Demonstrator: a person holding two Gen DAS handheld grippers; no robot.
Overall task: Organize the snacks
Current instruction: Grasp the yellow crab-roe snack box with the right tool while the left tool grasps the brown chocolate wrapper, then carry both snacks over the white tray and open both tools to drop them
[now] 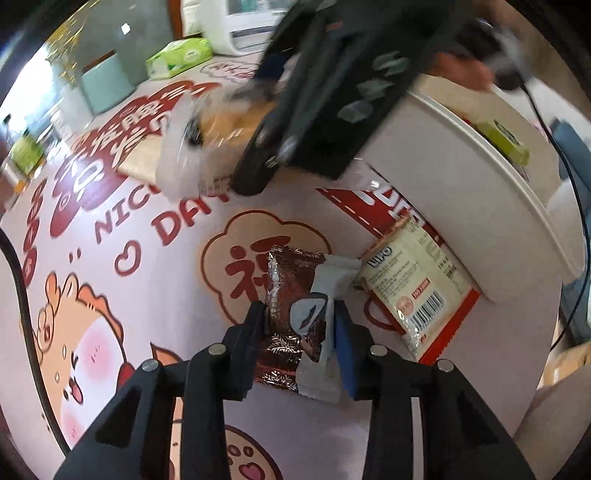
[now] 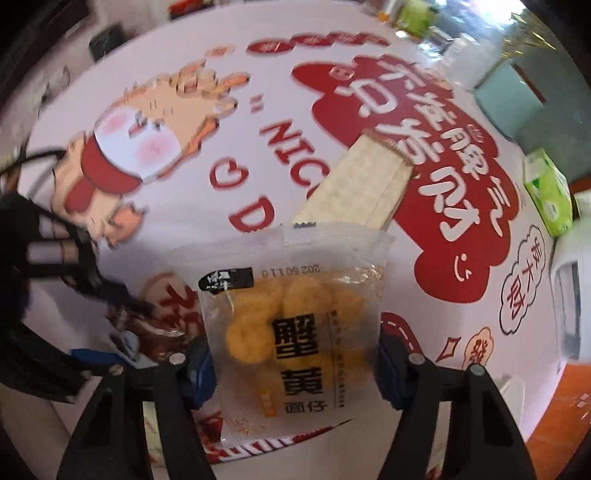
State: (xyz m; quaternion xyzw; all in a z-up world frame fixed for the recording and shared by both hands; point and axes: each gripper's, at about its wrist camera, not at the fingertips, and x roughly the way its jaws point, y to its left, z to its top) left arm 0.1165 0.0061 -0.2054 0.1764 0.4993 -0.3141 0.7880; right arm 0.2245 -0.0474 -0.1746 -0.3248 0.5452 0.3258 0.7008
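My left gripper (image 1: 297,317) is shut on a brown snack packet with a white end (image 1: 295,314), which lies on the printed tablecloth. A cream Lipo biscuit packet (image 1: 413,284) lies just right of it, against the white round container (image 1: 461,177). My right gripper (image 2: 295,354) is shut on a clear packet of yellow puffs (image 2: 291,325) and holds it above the table; it shows blurred in the left wrist view (image 1: 207,140). A cream wafer packet (image 2: 358,184) lies on the cloth beyond it.
A green packet (image 1: 504,140) rests on the white container's rim. A green tissue pack (image 1: 181,57), a teal box (image 1: 105,83) and a white appliance (image 1: 243,26) stand at the far table edge. A black cable (image 1: 22,302) runs at left.
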